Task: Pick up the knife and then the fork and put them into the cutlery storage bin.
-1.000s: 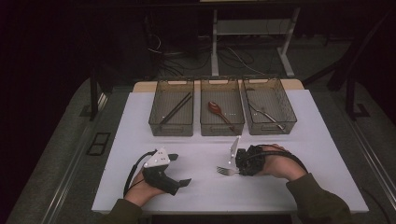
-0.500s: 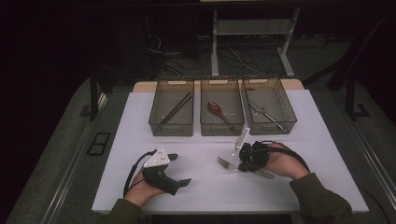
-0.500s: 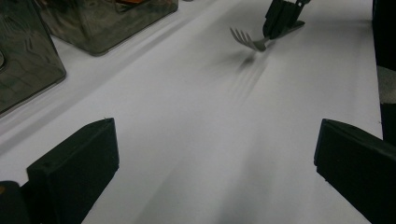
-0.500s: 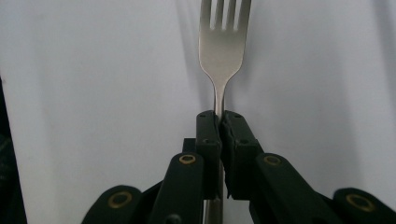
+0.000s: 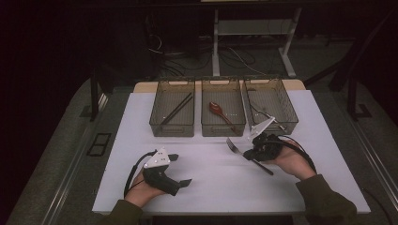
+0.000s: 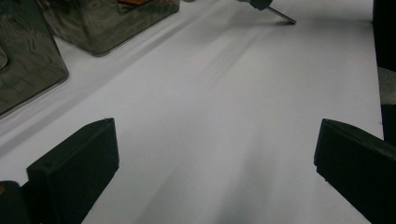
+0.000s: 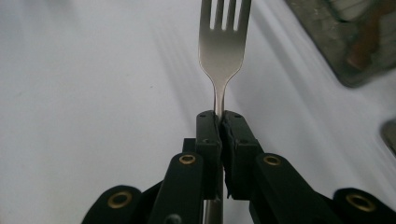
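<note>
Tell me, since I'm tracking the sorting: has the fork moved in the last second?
Yes. The fork, held in the right tool, has risen off the table toward the right bin.

A white rectangular table (image 5: pixel 206 187) seen from above. Three clear plastic bins (image 5: pixel 223 112) sit in a row at its far edge (dark sticks in the left one, a reddish-brown spoon in the middle). At right, a black right gripper (image 5: pixel 256 151) grips a silver metal fork (image 5: pixel 234 147). At left, the black left gripper (image 5: pixel 179 171) rests with jaws spread.
</note>
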The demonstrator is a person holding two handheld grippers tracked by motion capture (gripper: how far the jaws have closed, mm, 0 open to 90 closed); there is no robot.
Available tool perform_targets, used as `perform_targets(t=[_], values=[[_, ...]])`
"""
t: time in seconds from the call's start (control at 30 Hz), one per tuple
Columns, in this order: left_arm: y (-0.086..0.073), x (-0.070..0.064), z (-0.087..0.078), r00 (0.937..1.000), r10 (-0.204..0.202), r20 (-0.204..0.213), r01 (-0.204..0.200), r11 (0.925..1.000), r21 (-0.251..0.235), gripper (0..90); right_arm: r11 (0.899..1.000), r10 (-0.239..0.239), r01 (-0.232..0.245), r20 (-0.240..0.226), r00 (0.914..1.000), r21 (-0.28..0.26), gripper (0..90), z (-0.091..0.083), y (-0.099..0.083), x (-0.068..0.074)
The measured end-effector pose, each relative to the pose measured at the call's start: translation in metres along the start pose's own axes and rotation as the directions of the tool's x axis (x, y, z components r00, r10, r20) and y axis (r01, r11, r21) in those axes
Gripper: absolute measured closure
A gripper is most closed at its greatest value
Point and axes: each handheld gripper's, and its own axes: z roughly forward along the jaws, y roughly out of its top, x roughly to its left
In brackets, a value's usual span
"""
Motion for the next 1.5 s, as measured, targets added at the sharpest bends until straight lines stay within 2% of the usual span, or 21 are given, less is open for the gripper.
perform_targets(t=[0.1,0.2,0.3,0.5,0.8,1.2,1.37,1.5], values=[[0.000,0.000,0.000,1.0000,-0.001,-0.001,0.001,1.0000,-0.001,0.0,0.996,0.069,-0.069,-0.003,0.9976,-0.060,84.6,-0.005,-0.005,-0.004],[0.000,0.000,0.000,1.0000,-0.003,-0.001,0.003,1.0000,0.000,0.0,0.987,0.111,-0.110,0.003,0.9938,-0.116,84.6,-0.009,-0.010,-0.010],[0.000,0.001,0.000,1.0000,-0.004,-0.002,0.004,1.0000,-0.001,0.0,0.974,0.147,-0.142,0.012,0.9891,-0.179,84.6,-0.014,-0.015,-0.016],[0.000,0.002,0.001,0.9999,-0.012,-0.003,0.012,0.9999,-0.005,0.0,0.937,0.218,-0.204,0.018,0.9757,-0.282,84.6,-0.022,-0.024,-0.024],[0.002,0.004,0.003,0.9998,-0.017,-0.004,0.017,0.9998,-0.008,0.0,0.885,0.257,-0.220,0.038,0.9657,-0.410,84.6,-0.041,-0.033,-0.034],[0.001,0.002,0.003,1.0000,-0.007,-0.003,0.007,1.0000,-0.004,0.0,0.852,0.285,-0.212,0.084,0.9548,-0.479,84.5,-0.061,-0.031,-0.042],[0.001,0.001,0.002,1.0000,-0.007,0.000,0.007,1.0000,-0.006,0.0,0.845,0.288,-0.202,0.103,0.9522,-0.496,84.5,-0.070,-0.026,-0.046],[0.001,0.000,0.003,1.0000,-0.006,0.001,0.006,0.9999,-0.010,0.0,0.829,0.302,-0.200,0.118,0.9458,-0.522,84.5,-0.078,-0.021,-0.051]])
